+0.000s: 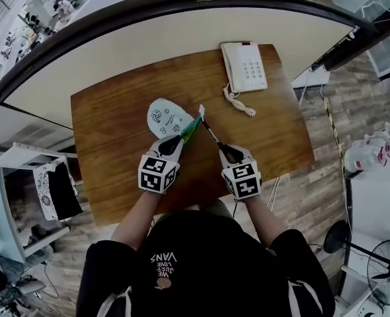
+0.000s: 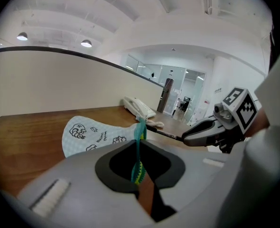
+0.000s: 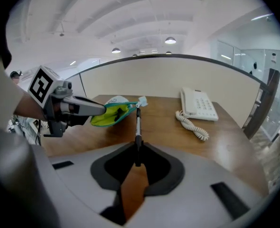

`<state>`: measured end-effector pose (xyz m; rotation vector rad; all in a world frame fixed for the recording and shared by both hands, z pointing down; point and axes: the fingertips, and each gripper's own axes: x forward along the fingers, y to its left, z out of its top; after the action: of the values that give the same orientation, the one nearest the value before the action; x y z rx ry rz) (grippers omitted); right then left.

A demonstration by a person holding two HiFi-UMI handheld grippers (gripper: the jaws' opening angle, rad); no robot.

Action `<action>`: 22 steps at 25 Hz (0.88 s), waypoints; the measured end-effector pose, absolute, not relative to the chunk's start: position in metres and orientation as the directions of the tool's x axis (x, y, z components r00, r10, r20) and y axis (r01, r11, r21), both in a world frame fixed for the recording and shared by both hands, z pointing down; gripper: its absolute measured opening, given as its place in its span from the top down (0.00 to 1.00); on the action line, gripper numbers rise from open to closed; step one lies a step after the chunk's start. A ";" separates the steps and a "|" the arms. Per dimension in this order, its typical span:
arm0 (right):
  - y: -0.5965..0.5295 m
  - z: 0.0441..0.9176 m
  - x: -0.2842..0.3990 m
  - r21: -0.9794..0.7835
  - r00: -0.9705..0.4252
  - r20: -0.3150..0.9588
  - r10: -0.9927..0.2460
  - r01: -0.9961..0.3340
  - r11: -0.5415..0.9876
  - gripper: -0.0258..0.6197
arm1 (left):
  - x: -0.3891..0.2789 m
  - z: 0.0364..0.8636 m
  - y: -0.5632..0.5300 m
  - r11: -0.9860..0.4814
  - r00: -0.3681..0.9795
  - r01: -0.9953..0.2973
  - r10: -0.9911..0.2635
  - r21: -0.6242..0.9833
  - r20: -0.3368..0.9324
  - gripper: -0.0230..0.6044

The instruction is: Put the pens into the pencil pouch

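A pale blue pencil pouch [image 1: 163, 116] with cartoon prints lies on the wooden desk [image 1: 109, 131]. My left gripper [image 1: 176, 141] is shut on the pouch's teal zipper edge [image 2: 139, 151], which it holds lifted. This leaves the lime-lined mouth [image 3: 110, 116] gaping toward the right. My right gripper [image 1: 223, 149] is shut on a black pen [image 1: 209, 131]. The pen [image 3: 138, 127] sticks straight out from the jaws, its tip just at the pouch's mouth. In the left gripper view the right gripper [image 2: 199, 135] comes in from the right with the pen [image 2: 166, 134].
A white desk phone [image 1: 244, 66] with a coiled cord [image 1: 238, 102] stands at the desk's far right. A curved partition [image 1: 182, 28] borders the desk behind. Wood floor and a fan [image 1: 388, 269] lie to the right.
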<state>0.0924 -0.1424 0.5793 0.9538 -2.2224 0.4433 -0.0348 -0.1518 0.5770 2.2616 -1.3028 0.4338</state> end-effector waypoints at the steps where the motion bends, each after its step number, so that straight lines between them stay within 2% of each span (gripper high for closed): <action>1: -0.137 0.577 0.092 -0.048 -0.505 0.694 -0.514 -0.744 0.667 0.86 | -0.035 0.576 -0.152 -0.428 0.497 -0.867 -0.713 0.254 0.495 0.91; 9: -0.094 0.574 0.084 -0.077 -0.497 0.705 -0.505 -0.762 0.643 0.86 | -0.036 0.572 -0.154 -0.461 0.523 -0.851 -0.706 0.251 0.478 0.91; 22: -0.072 0.576 0.043 -0.049 -0.516 0.753 -0.408 -0.663 0.747 0.85 | -0.023 0.570 -0.144 -0.535 0.573 -0.813 -0.669 0.230 0.472 0.91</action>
<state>0.0429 -0.0718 0.5761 0.8008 -2.1822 0.4284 -0.0227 -0.1442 0.5705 2.3829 -1.1940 0.4601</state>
